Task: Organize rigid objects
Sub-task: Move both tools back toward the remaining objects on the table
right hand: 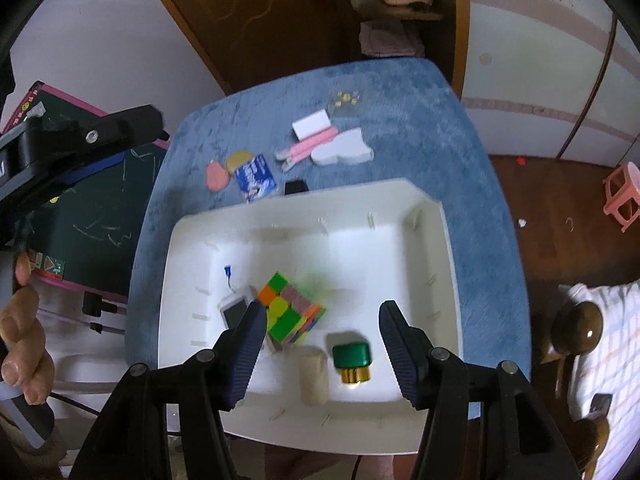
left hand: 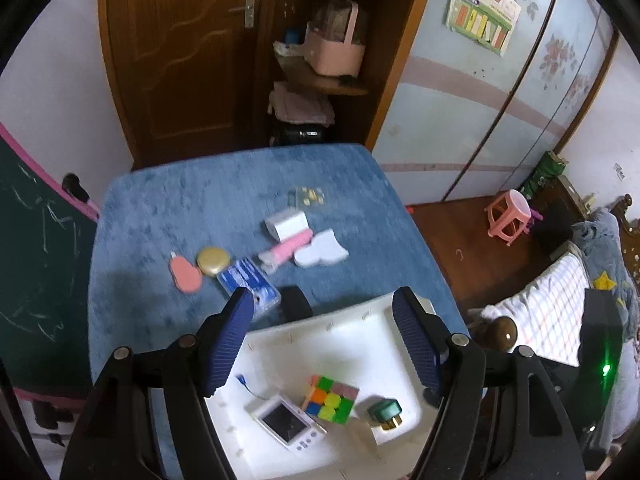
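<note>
A white tray sits at the near edge of the blue table. It holds a colourful puzzle cube, a small white handheld device, a green-capped item and a beige block. My left gripper is open and empty above the tray's far rim. My right gripper is open and empty over the tray, next to the cube. On the cloth lie a blue packet, a gold disc, an orange-pink piece, a pink stick and white blocks.
A small black object lies just beyond the tray. A chalkboard stands left of the table. A door and shelf are behind, a pink stool on the floor to the right, a bed at right.
</note>
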Tool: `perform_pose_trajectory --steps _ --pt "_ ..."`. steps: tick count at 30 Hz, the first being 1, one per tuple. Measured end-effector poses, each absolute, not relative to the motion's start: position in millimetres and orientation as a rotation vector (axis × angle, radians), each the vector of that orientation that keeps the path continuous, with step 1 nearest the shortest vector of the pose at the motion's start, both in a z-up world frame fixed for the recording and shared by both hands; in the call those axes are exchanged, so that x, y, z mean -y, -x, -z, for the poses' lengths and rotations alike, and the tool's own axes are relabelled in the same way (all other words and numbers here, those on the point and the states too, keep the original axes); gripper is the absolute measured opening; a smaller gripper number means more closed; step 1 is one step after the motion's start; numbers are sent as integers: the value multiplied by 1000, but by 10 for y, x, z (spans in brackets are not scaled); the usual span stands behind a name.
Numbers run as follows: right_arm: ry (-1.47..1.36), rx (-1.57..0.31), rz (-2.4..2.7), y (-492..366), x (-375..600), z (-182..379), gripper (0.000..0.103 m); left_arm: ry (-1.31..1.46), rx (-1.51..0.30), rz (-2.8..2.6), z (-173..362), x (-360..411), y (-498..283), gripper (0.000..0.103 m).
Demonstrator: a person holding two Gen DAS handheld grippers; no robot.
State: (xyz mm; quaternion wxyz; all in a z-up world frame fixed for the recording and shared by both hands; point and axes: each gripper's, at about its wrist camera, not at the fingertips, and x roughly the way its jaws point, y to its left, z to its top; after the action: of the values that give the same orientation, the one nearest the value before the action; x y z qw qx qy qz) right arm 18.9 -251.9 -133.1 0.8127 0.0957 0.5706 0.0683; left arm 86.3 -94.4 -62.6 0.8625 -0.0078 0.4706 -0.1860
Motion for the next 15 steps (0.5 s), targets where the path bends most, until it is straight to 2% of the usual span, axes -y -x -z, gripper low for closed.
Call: perform_pose_trajectory --steps 15 --pt "-181 -1121 -112 -1079 2870 503 59 34 -947 296 195 1005 -1452 75"
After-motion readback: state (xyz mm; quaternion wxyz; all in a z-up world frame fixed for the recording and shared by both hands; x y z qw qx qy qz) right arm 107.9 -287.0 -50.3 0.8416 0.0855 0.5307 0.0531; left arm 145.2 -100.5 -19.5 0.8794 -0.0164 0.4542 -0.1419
